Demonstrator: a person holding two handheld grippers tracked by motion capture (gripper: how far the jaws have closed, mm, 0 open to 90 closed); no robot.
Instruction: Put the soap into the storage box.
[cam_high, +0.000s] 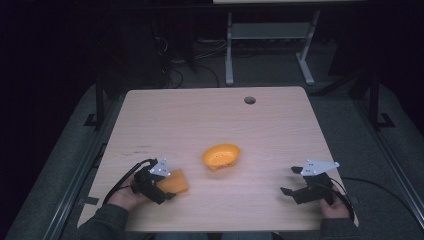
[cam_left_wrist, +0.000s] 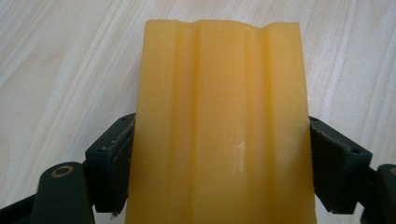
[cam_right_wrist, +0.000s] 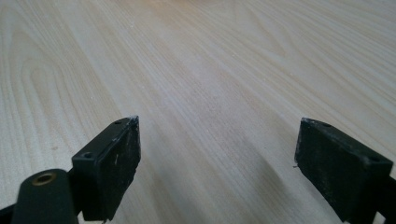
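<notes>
**Yellow ridged block held in the left gripper, near the orange bowl**

The yellow waxy rectangular block (cam_left_wrist: 219, 126), with shallow lengthwise ridges along its top face, sits between the jaws of the left gripper (cam_high: 162, 189). In the left gripper view both black jaw pads press against its long sides, and its near end is cut off by the bottom edge of that view, so its full length cannot be seen there. In the high view the block (cam_high: 175, 181) shows as an orange-yellow slab partly covered by the gripper's body and grey three-cornered plate; whether it rests on the table or is lifted clear cannot be told. It lies just to the left of the small orange plastic bowl (cam_high: 221, 156) and slightly nearer the person.

The bowl stands on the light wooden table (cam_high: 210, 120), and its inside is too small and dim to make out.

The left hand (cam_high: 125, 196) comes in from the bottom edge, its sleeve cut off there, with the gripper pointing toward the bowl.

The right gripper (cam_high: 292, 181) is well to the right of the bowl, low over the table. Its jaws stand wide apart with nothing between them but bare wood grain. The right hand (cam_high: 334, 207) behind it is mostly hidden by the gripper and by the frame edge.
</notes>
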